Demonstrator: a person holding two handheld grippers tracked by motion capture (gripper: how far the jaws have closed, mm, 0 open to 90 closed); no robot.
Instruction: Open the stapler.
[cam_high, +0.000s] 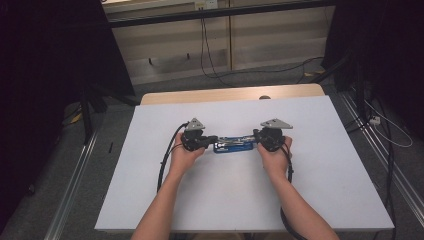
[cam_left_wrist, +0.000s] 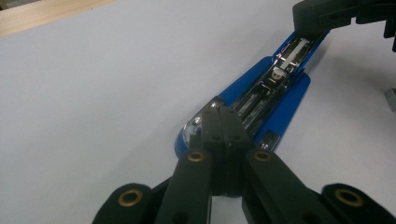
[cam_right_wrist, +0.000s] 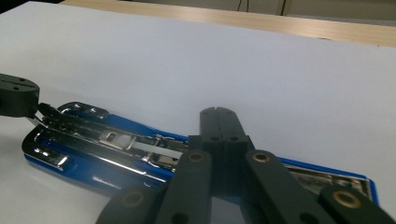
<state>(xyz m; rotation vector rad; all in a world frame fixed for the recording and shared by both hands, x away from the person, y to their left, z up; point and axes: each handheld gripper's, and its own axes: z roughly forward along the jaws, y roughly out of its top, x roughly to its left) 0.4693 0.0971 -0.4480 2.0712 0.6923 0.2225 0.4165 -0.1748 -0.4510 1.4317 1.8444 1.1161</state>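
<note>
Both forearms being extended from six o'clock, left gripper (cam_high: 212, 140) and right gripper (cam_high: 256, 139) being held with jaws together, pressed on the blue stapler (cam_high: 232, 145) ends, white table (cam_high: 310, 165).

Your own closed left gripper (cam_left_wrist: 223, 122) covered the near end of the blue stapler (cam_left_wrist: 280, 116), so you couldn't tell whether its tips touched it. Beside that stapler, the grey piece (cam_left_wrist: 391, 99) was cut off at the right edge.

staplers: 1 blue stapler (cam_high: 233, 145) | hand-held grippers: 2 | tables: 1 white table (cam_high: 300, 190)
</note>
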